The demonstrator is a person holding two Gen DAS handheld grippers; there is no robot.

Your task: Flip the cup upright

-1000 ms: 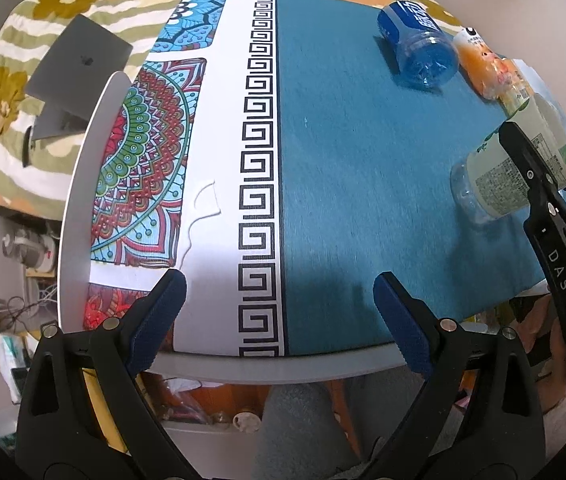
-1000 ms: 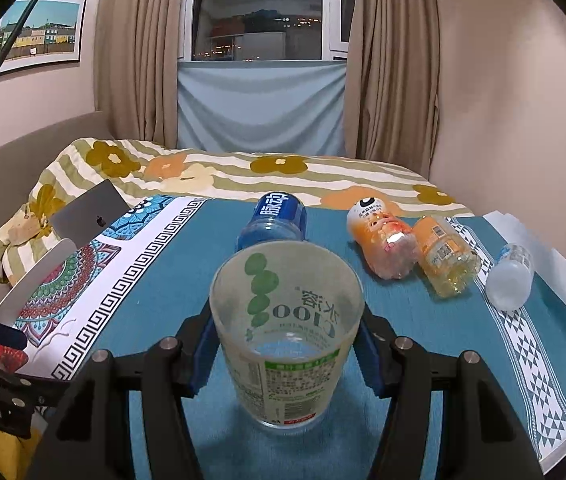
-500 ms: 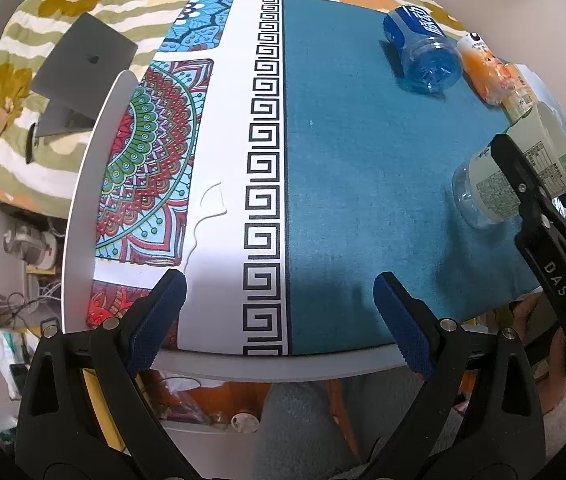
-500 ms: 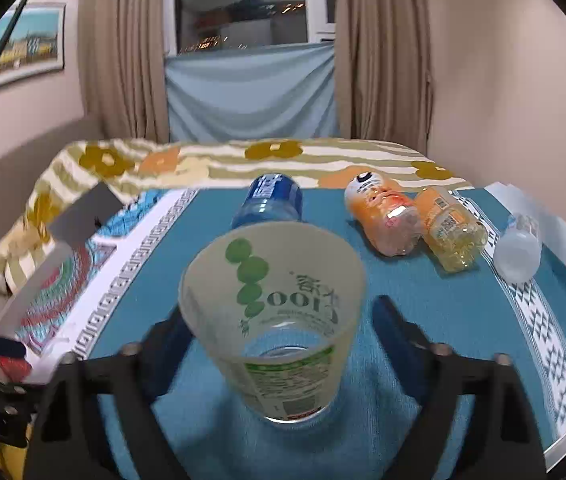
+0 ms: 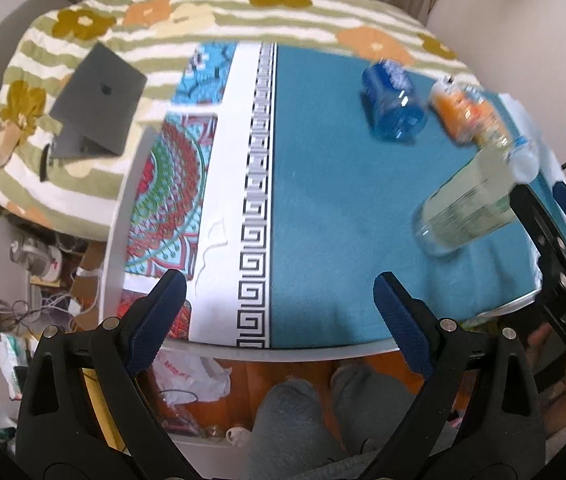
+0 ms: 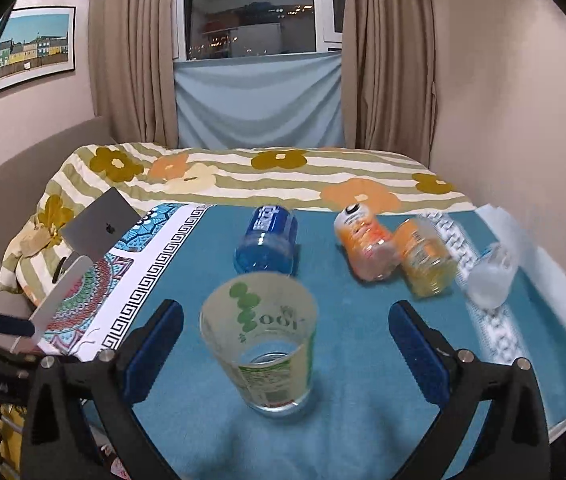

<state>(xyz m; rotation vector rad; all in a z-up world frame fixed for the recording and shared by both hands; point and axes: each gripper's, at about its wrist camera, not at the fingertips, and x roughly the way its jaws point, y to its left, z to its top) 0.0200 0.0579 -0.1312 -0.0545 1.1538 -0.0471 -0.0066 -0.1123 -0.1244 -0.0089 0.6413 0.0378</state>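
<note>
A clear plastic cup [image 6: 265, 340] with green print stands upright on the blue tablecloth [image 6: 343, 400], mouth up. My right gripper [image 6: 285, 348] is open, its blue pads wide apart on either side of the cup and not touching it. In the left wrist view the cup [image 5: 465, 208] is at the far right with the right gripper beside it. My left gripper [image 5: 279, 308] is open and empty over the table's near edge.
A blue cup [image 6: 267, 240], an orange cup [image 6: 365, 244], a yellow-orange cup [image 6: 427, 256] and a clear one [image 6: 491, 276] lie on their sides behind. A laptop [image 6: 97, 226] sits on the flowered bedspread [image 6: 283, 176] at the left. The table edge [image 5: 283, 350] is close in front.
My right gripper has opened, let go of the cup and pulled back a little; the cup stays standing. My left gripper has drawn back and tilted up slightly.
</note>
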